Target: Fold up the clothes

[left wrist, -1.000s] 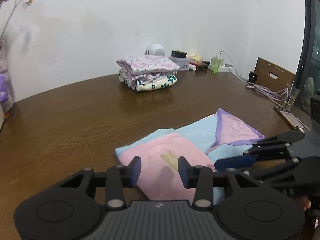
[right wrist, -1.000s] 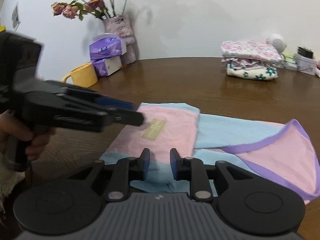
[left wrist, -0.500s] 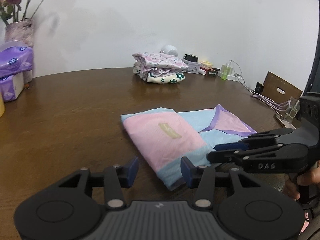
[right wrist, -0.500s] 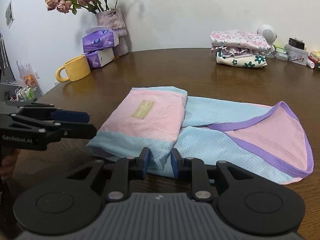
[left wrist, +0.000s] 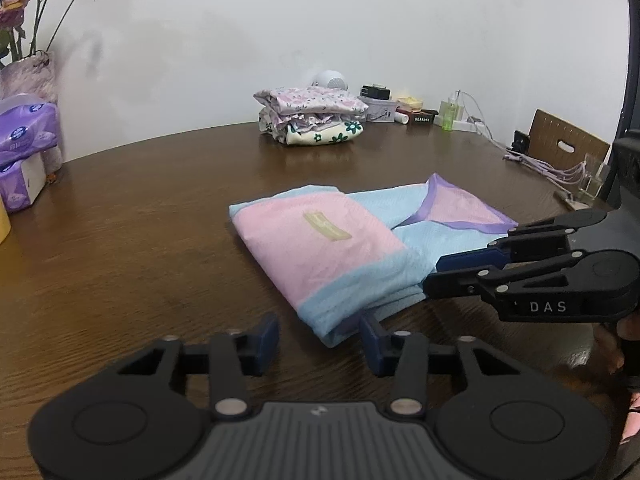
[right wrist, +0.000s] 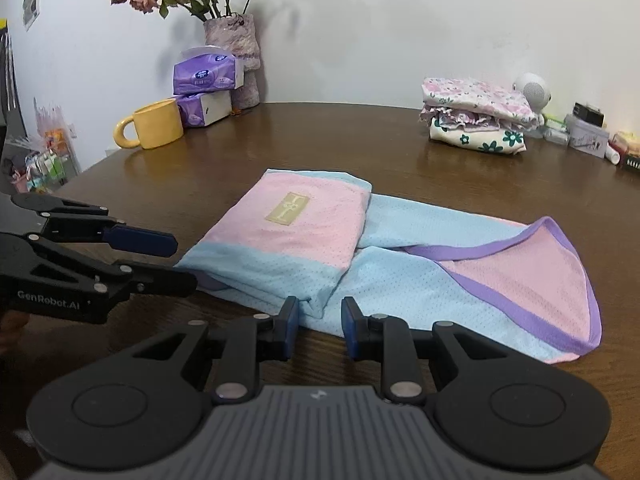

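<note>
White wall backs a brown wooden table (right wrist: 248, 148). Near the middle lies the garment (right wrist: 360, 248), pale blue and pink with purple trim, its left end folded over into a pink panel with a tan label (right wrist: 287, 208). Far right sits a stack of folded clothes (right wrist: 476, 116); far left, a yellow mug (right wrist: 154, 125). The left gripper (left wrist: 318, 338) is closing, its jaws either side of the garment's near corner without pressing it. The right gripper (right wrist: 319, 325) stands partly open, empty, just at the near hem.
</note>
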`<state>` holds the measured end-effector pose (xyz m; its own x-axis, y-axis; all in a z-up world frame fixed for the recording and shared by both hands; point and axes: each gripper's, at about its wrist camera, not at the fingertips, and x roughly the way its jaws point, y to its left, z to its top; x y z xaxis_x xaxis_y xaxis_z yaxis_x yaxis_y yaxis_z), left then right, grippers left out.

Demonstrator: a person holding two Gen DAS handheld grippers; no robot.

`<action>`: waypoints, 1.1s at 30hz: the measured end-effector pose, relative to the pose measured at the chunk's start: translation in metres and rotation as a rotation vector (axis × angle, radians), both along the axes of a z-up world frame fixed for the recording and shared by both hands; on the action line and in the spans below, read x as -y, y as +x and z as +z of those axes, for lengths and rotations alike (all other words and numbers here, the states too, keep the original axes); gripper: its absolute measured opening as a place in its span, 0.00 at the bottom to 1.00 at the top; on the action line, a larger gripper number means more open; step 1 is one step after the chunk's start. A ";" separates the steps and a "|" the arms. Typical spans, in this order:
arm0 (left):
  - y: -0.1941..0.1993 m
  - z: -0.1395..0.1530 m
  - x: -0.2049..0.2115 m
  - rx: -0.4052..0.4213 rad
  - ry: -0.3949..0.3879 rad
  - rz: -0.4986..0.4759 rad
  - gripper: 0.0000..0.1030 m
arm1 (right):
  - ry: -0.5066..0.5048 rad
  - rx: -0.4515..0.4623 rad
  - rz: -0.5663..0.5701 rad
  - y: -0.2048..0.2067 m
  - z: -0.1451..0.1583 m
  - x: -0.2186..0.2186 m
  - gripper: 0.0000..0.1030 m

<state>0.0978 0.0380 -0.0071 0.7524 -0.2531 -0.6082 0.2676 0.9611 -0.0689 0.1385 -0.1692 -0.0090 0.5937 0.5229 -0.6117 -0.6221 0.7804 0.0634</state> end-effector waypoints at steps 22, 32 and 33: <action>-0.004 -0.004 0.007 0.032 0.072 0.007 0.02 | -0.051 0.029 -0.001 -0.001 -0.005 -0.002 0.02; -0.002 -0.004 0.011 0.014 0.096 0.008 0.17 | 0.027 0.003 0.009 0.003 0.010 0.009 0.17; -0.002 -0.004 0.011 0.013 0.097 0.008 0.18 | 0.017 0.004 0.011 0.004 0.009 0.008 0.17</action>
<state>0.0960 0.0268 -0.0112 0.7622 -0.1874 -0.6196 0.2603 0.9651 0.0283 0.1428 -0.1770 0.0004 0.5902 0.5400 -0.6000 -0.6313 0.7720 0.0738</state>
